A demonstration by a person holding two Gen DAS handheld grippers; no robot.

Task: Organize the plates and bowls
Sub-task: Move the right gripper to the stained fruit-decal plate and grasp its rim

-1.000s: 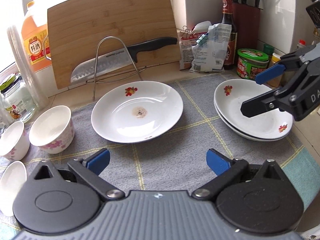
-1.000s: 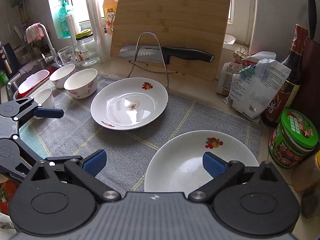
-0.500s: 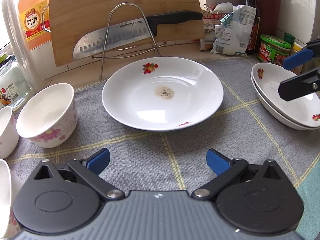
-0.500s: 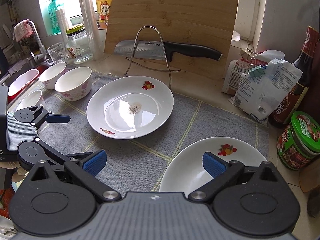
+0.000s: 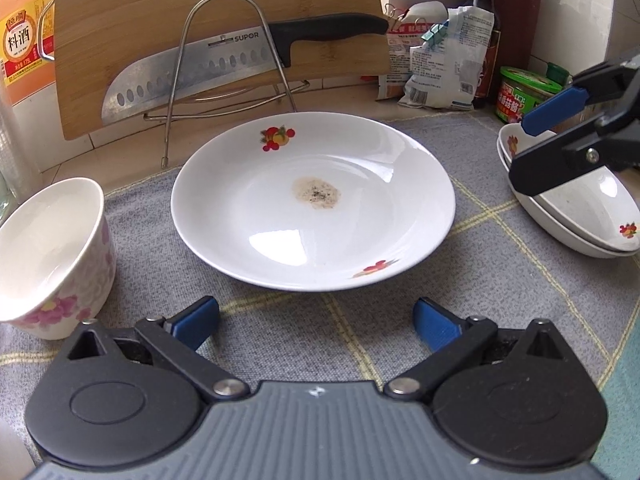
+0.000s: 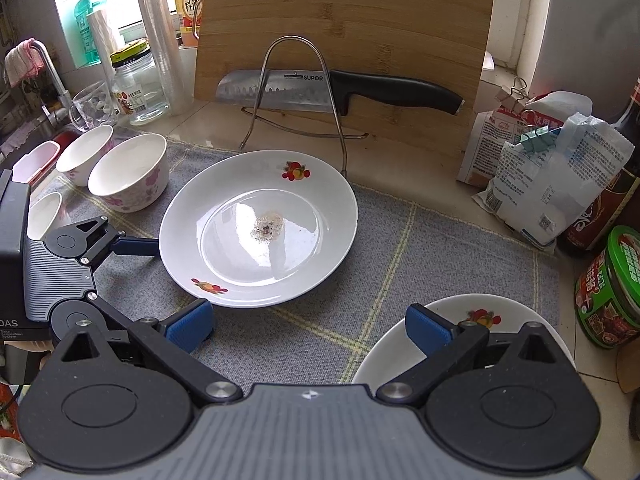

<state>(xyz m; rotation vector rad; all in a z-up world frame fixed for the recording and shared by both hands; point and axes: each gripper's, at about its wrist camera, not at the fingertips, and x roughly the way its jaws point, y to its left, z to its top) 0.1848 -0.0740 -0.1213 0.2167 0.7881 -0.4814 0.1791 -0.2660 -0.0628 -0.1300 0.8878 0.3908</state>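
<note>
A wide white plate (image 5: 314, 204) with red fruit prints on its rim lies flat at the middle of a grey checked cloth (image 5: 500, 280); a brownish speckled stain is seen at its centre. At the right, two more white plates (image 5: 576, 216) of the same print are stacked, one nested in the other. At the left, a white bowl (image 5: 52, 256) with pink flowers stands upright just beside the plate. Three more white bowls (image 6: 82, 152) are seen at the far left, all upright.
</note>
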